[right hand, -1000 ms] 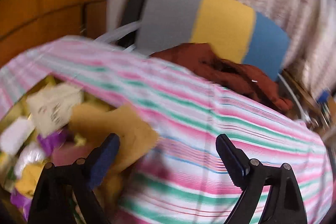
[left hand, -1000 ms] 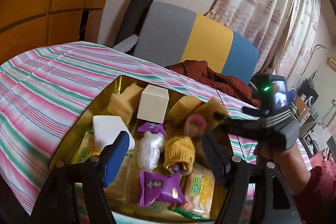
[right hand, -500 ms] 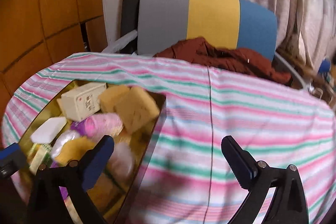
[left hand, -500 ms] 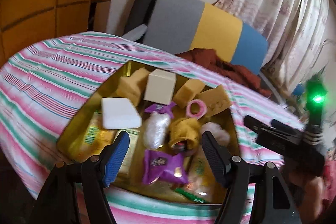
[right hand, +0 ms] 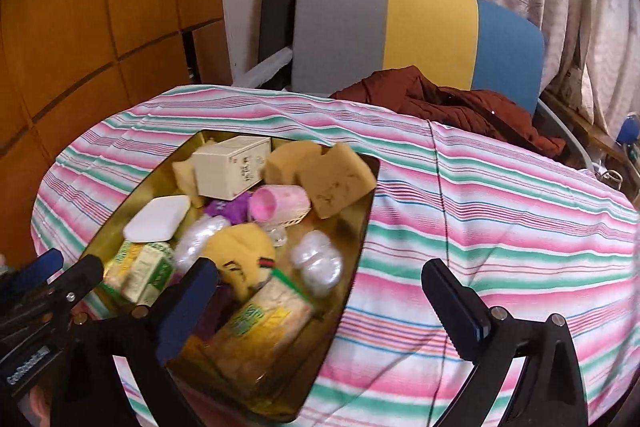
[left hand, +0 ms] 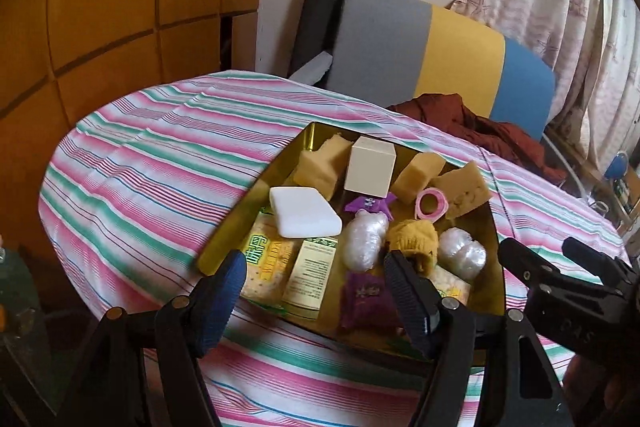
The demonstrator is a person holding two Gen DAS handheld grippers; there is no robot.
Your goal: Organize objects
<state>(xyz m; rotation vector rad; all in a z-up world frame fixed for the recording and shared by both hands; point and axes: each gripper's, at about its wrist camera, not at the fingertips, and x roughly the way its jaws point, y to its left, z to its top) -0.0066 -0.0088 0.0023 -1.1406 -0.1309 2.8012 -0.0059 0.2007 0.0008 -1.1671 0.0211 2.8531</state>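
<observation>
I'm hovering both tools above the gold tray (left hand: pixel 224 243), which is sitting on the striped tablecloth (left hand: pixel 152 163). The left gripper (left hand: pixel 312 281) is gaping with nothing between its jaws; the right gripper (right hand: pixel 320 285) is spread wide and empty too. Sponges (right hand: pixel 336 179), the cream box (left hand: pixel 370 167), white soap (left hand: pixel 304 213) and snack packets (right hand: pixel 260 323) are all lying inside already, so I'm judging the sorting nearly finished, if not finished.

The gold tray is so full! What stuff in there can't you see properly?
- Purple packet: left wrist view, partly behind the left gripper's finger; print unreadable.
- Cracker pack: right wrist view, blurred, partly behind the right gripper's finger.
- Gold tray: floor mostly buried under things.
</observation>
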